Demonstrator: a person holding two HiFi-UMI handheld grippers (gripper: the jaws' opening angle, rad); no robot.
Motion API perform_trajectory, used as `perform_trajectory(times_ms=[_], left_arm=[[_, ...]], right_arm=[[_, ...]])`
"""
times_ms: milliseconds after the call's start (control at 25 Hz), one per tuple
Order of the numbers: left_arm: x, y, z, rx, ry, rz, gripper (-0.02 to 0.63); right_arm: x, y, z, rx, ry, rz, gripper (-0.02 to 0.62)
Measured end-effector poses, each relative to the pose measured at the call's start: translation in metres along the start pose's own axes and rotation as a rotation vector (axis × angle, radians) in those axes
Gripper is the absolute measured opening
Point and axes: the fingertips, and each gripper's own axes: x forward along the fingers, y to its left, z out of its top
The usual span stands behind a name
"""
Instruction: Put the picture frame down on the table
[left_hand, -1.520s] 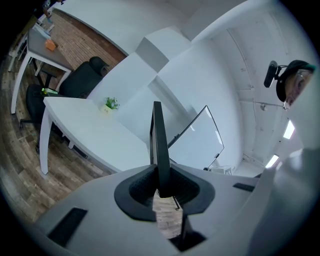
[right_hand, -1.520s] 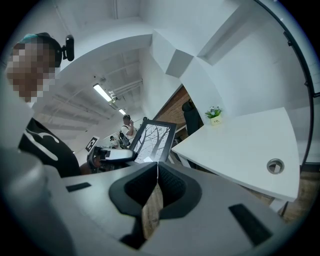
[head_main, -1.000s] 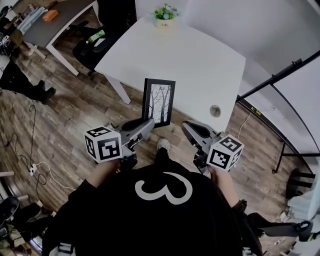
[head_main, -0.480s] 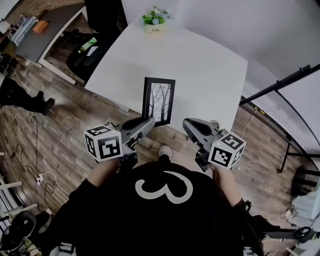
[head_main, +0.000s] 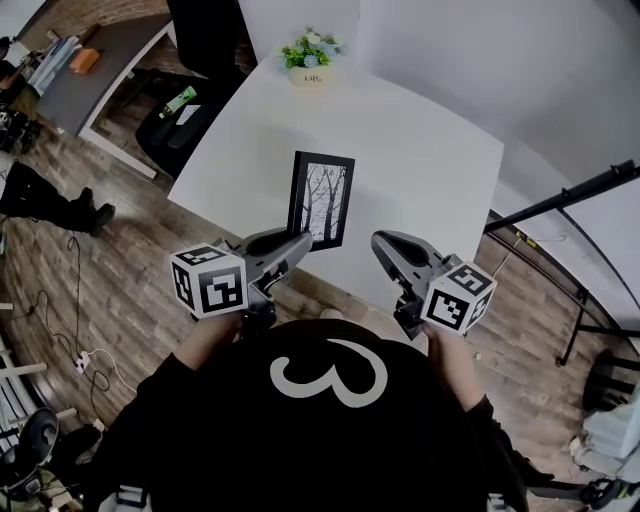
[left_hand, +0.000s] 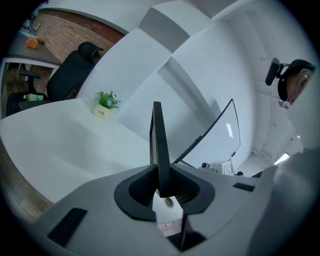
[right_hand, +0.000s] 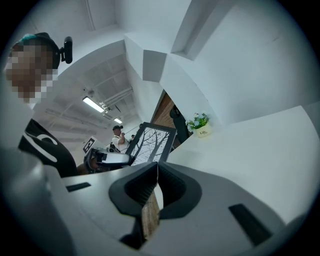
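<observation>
Holding: picture frame (head_main: 321, 198), upright, pinched edge-on in left tool (head_main: 300, 240)
Right tool (head_main: 385, 245): closed, empty
Desk (head_main: 420, 170): white, bearing potted plant (head_main: 311, 55)

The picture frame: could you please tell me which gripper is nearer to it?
Left. The left gripper is clamped on the picture frame's bottom edge; the right gripper, shut and empty, sits apart on the frame's right.
</observation>
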Motion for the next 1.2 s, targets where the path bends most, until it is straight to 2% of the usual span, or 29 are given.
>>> perform_trajectory(times_ms=[400, 480, 720, 960, 1200], left_arm=[[0.011, 0.018, 0.014, -0.008, 0.008, -0.009, 0.074], [0.012, 0.023, 0.014, 0.006, 0.020, -0.014, 0.074], [0.018, 0.031, 0.028, -0.030, 0.059, -0.041, 0.074], [0.034, 0.046, 0.041, -0.033, 0.112, -0.067, 0.074], [0.044, 0.063, 0.044, -0.035, 0.163, -0.068, 0.074]], right_arm=[[0.012, -0.015, 0.009, -0.006, -0.001, -0.020, 0.023], [0.013, -0.018, 0.009, 0.005, -0.003, -0.035, 0.023], [0.024, -0.025, 0.014, 0.023, -0.019, -0.071, 0.023], [0.034, -0.040, 0.016, 0.074, -0.019, -0.120, 0.023], [0.043, -0.045, 0.011, 0.110, -0.027, -0.142, 0.023]])
